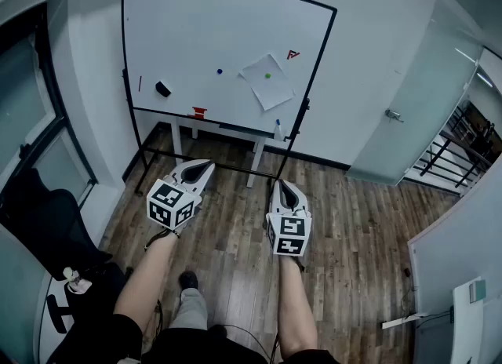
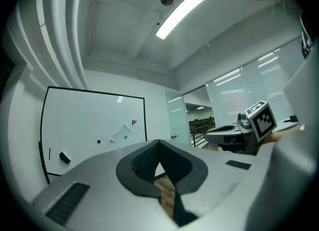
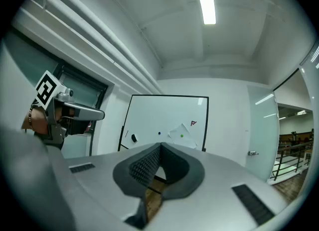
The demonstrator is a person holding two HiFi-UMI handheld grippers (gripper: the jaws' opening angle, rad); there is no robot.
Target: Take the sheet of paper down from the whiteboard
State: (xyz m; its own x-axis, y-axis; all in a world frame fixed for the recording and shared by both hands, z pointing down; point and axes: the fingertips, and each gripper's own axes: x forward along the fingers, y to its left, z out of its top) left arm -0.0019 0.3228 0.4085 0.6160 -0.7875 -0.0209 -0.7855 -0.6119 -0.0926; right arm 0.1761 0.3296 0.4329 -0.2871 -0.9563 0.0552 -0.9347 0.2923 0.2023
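The room has white walls and a wood floor, and a big whiteboard on a stand fills the top middle of the head view. The paper hangs tilted on the board's right half, held by one green magnet. Both tools are low in the middle, well apart from the board. The left gripper and the right gripper each have their jaws pressed together with nothing in them. I think a pull on the paper with the magnet on it could rip it, or the magnet could drop and roll away. A hard push could shake the stand. There is no box or bin. Only the thin tray under the board holds a red thing and a small blue-topped thing.
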